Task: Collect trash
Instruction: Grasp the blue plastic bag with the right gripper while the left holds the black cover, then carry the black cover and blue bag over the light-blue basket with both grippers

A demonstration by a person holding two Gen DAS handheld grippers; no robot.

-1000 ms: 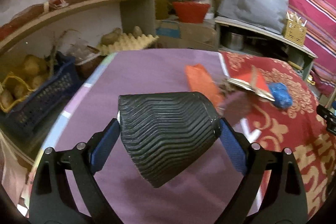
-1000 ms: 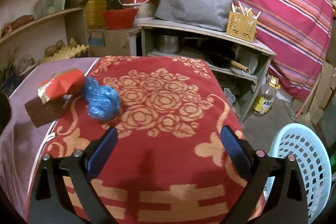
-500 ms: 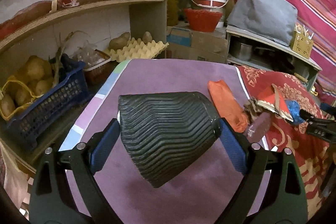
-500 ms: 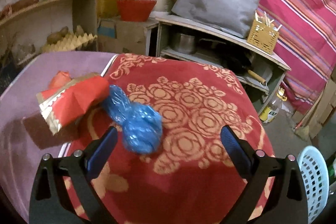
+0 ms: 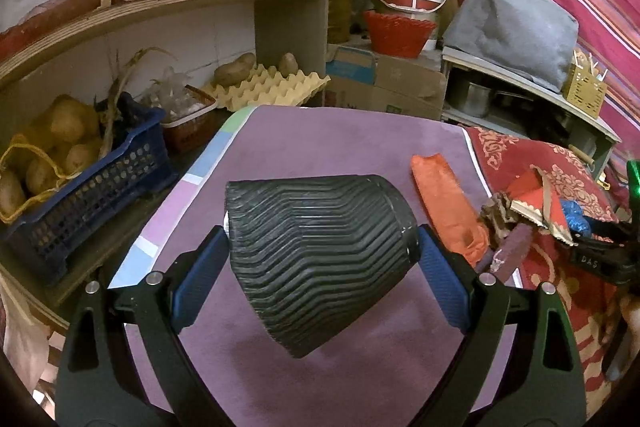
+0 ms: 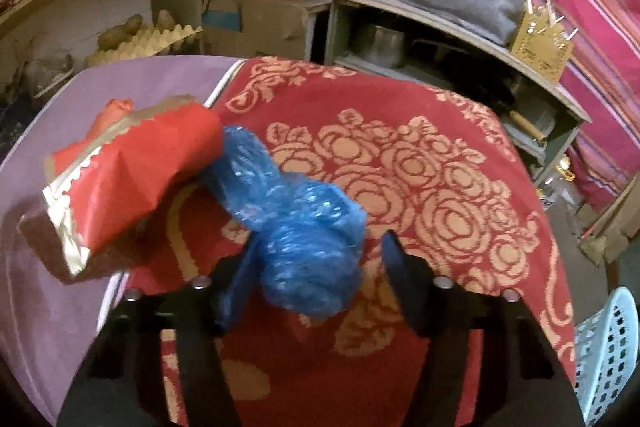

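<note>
A black ribbed cup (image 5: pixel 320 267) lies tilted on its side between the blue pads of my left gripper (image 5: pixel 320 239), which is shut on it above the purple cloth (image 5: pixel 340 139). In the right wrist view a crumpled blue plastic bag (image 6: pixel 304 243) lies on the red flowered cloth (image 6: pixel 420 167), between the closing jaws of my right gripper (image 6: pixel 318 251). The left pad is at the bag; a thin strip of cloth shows by the right finger. A red paper wrapper with a gold edge (image 6: pixel 132 179) rests on a brown block (image 6: pixel 44 239) just left of the bag.
An orange wrapper (image 5: pixel 448 203) lies on the purple cloth near the seam. A light blue perforated basket (image 6: pixel 608 347) stands on the floor at the lower right. Shelves with potatoes, a blue crate (image 5: pixel 92 195) and an egg tray (image 5: pixel 268 87) line the left and back.
My right gripper has moved forward and down onto the blue bag, and its jaws have narrowed around it. The left gripper has drifted a little with the black cup held.
</note>
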